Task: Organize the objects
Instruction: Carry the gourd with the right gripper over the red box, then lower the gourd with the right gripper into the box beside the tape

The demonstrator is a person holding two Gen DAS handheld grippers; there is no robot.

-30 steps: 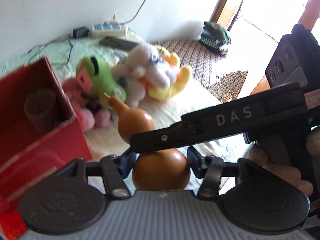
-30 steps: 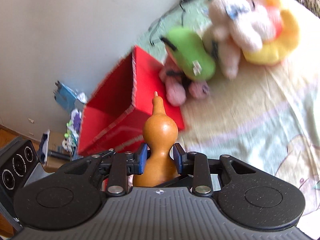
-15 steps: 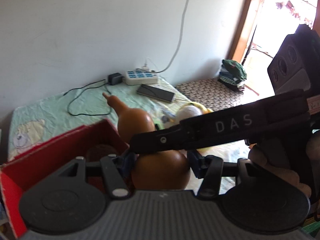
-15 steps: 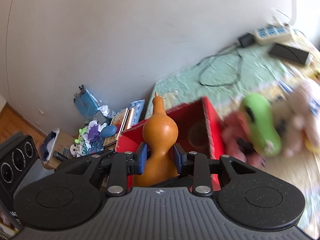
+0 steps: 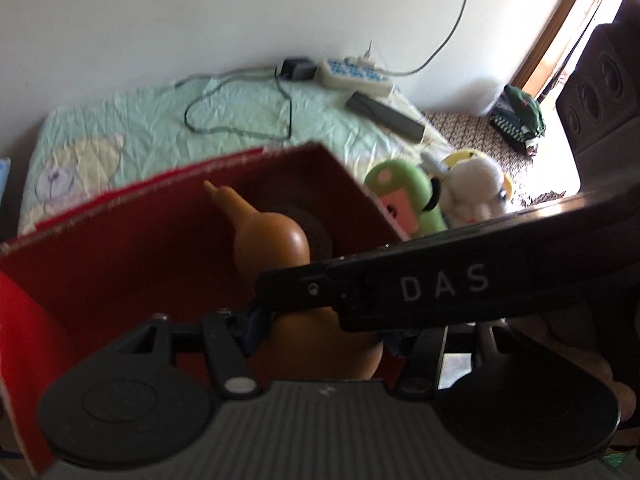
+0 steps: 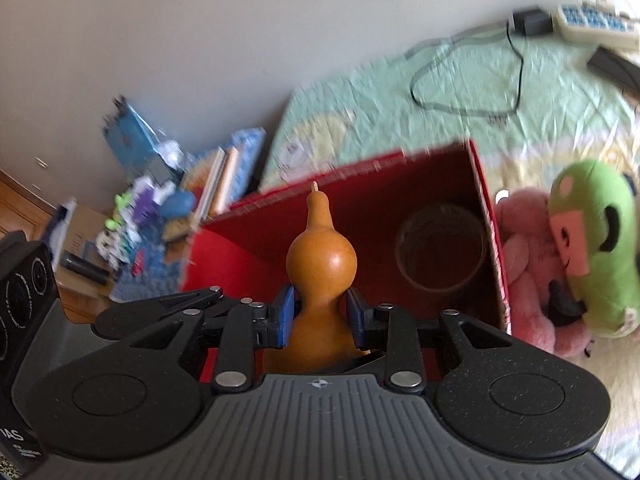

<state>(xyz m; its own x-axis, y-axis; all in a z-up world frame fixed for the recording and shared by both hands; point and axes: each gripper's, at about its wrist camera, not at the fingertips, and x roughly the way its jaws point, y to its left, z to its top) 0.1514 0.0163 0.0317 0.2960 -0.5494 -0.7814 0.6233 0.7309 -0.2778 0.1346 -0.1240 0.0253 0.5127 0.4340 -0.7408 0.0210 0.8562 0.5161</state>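
Right gripper (image 6: 320,316) is clamped on the narrow waist of the gourd (image 6: 322,258); left gripper (image 5: 320,330) pinches its lower bulb, though that contact is partly hidden by the right gripper's finger crossing in front. Gourd hangs over the open red box (image 6: 486,216), stem pointing toward the far wall. Judged light, rigid and smooth-skinned, likely to slip or crack under a hard squeeze; the waist seems the surest hold. A roll of tape (image 6: 440,248) fills the box's right corner; free room lies left. Plush toys (image 6: 592,248) crowd the outside of the right wall.
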